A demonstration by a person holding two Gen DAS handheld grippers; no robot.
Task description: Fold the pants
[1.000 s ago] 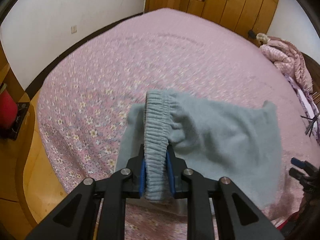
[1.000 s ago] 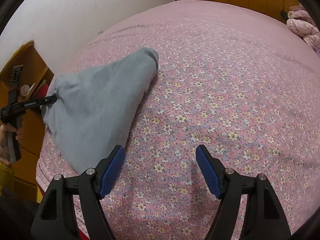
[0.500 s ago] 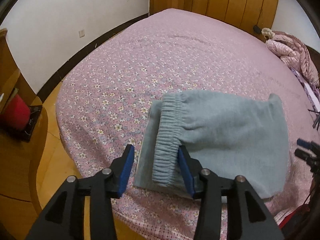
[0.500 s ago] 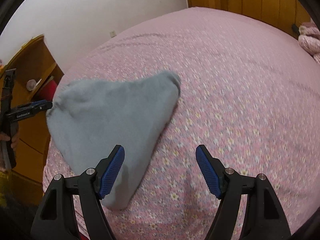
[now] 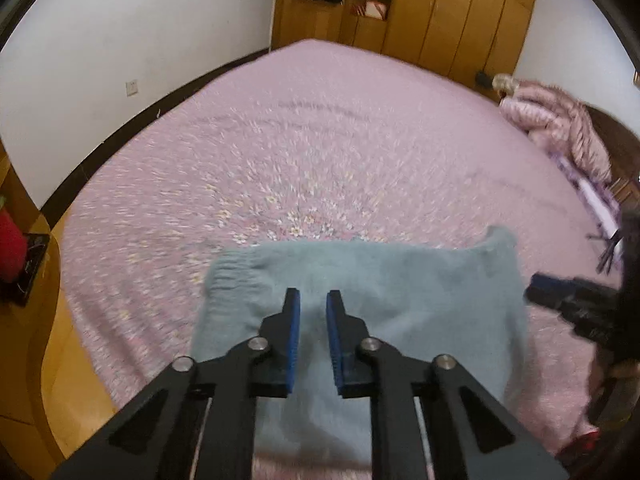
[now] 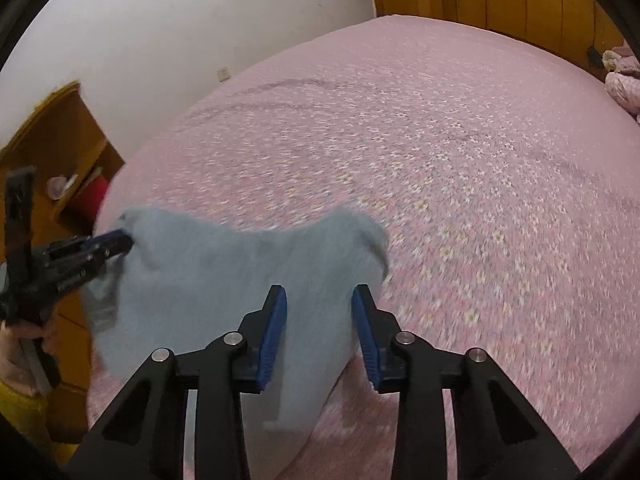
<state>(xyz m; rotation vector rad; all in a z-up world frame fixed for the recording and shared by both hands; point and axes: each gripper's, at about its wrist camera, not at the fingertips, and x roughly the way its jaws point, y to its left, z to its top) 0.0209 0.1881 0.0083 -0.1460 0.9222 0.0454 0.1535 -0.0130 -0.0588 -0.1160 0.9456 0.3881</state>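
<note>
The grey-blue pants (image 5: 400, 304) lie folded into a flat bundle at the near edge of the pink flowered bed (image 5: 320, 152). They also show in the right wrist view (image 6: 248, 280). The ribbed waistband (image 5: 228, 272) is at the bundle's left end. My left gripper (image 5: 313, 300) hovers over the bundle with a narrow gap between its blue pads and nothing in it. My right gripper (image 6: 319, 296) is open and empty above the bundle's right part. Each gripper shows in the other's view, the right one (image 5: 560, 292) and the left one (image 6: 100, 246).
A wooden bedside cabinet (image 6: 52, 152) with a red object (image 5: 10, 248) stands left of the bed. A wooden wardrobe (image 5: 420, 12) lines the far wall. A pink quilt (image 5: 560, 128) is bunched at the bed's right end.
My left gripper let go of the waistband, opened wide, then narrowed to a small gap above the bundle. The pants dropped flat on the bed. My right gripper moved over the bundle and narrowed.
</note>
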